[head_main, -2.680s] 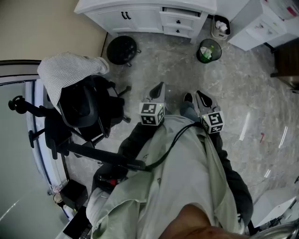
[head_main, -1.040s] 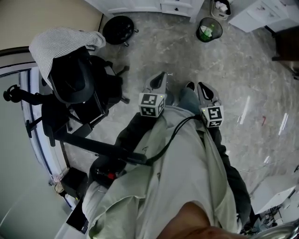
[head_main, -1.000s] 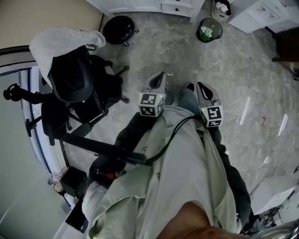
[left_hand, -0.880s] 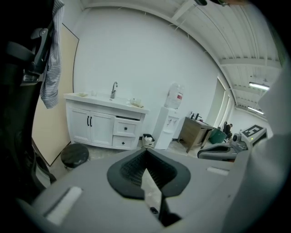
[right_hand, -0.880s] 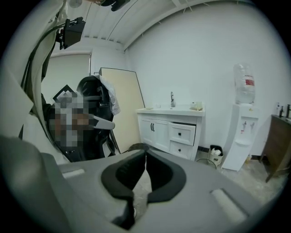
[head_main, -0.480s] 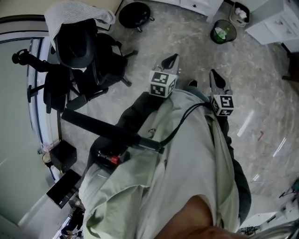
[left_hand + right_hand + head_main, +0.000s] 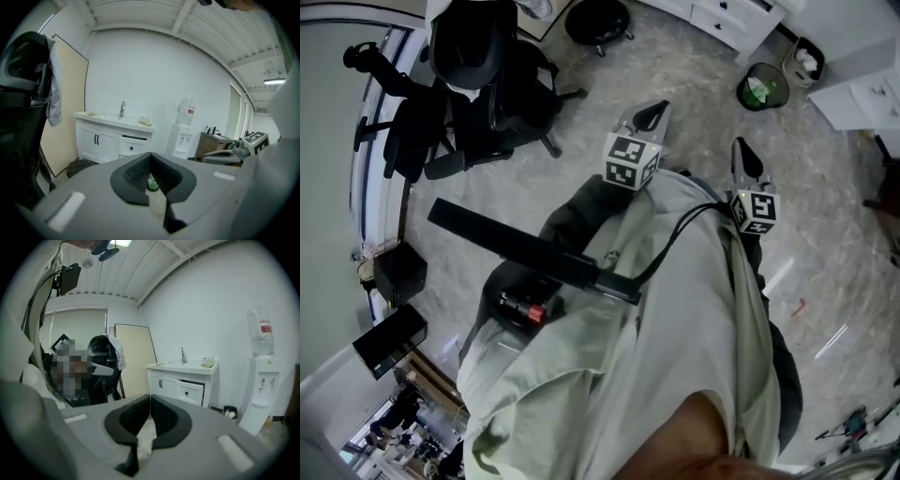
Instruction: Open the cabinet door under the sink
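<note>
- The left gripper [image 7: 150,155] has its black ribbed jaws closed tip to tip, and nothing is gripped between them.
- The right gripper [image 7: 150,397] is also closed at the tips and empty.
- In the head view both grippers reach forward from the person's pale green sleeves, over the grey marbled floor [image 7: 694,112].
- The white wooden cabinet under the sink [image 7: 100,143] stands on the floor against the white back wall, well apart from both grippers.
- The cabinet's two doors lie closed and flush, and the black bar handles [image 7: 97,139] sit side by side at the middle seam.
- A chrome tap [image 7: 122,108] rises from the back edge of the cabinet's white countertop.
- A white water dispenser with a clear bottle [image 7: 184,129] stands beyond the cabinet's right end.
- A small round bin with a green liner [image 7: 762,86] sits on the floor near the cabinet's right corner.
- A black office chair [image 7: 478,56] stands to the left, with a striped shirt [image 7: 54,89] hung over its back.
</note>
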`<state>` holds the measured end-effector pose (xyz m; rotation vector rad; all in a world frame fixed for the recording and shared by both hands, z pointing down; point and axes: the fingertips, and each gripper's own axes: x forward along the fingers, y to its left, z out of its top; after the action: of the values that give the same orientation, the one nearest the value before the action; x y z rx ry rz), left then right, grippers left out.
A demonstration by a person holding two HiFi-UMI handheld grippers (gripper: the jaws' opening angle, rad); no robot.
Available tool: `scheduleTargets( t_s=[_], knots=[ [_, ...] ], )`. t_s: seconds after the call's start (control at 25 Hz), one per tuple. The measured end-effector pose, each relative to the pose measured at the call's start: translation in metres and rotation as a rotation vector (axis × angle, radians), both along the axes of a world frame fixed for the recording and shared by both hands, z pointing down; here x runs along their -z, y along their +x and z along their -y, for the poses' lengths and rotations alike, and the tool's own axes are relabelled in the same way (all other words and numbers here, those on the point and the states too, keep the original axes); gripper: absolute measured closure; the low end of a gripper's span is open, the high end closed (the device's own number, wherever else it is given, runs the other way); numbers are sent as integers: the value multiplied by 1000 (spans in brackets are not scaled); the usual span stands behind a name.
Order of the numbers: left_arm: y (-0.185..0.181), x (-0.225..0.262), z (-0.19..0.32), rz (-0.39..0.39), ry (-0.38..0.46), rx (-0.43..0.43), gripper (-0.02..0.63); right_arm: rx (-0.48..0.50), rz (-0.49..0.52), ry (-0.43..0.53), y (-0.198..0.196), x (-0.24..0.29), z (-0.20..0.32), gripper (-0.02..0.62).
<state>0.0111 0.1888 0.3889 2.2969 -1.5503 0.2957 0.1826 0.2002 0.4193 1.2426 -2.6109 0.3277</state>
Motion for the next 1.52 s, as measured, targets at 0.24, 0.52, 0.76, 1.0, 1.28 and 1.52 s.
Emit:
scheduleTargets(
  t_s=[0.24,0.52,0.76,1.0,1.28,1.52],
  knots=[
    [-13,-7,5,-40,-41,74,598,56,4,-5,-9,-3,12,588],
    [-26,-26,35,-47,-128,46,598,27,-24,-66,-21,-11,31,588],
    [-16,-35,94,-59,-150,-58,598,-76,-37,-121,-12,-27,67,588],
    [-28,-33,180,-63,-139,-165,598,-144,-46,-161,-40,-38,127,588],
    [-32,-31,247,-40,-137,-326,598,-211,-73,-176,-72,-38,188,588],
    [-49,-43,279,-53,-171,-332,598,-267,-115,-173,-76,-38,223,588]
  ],
)
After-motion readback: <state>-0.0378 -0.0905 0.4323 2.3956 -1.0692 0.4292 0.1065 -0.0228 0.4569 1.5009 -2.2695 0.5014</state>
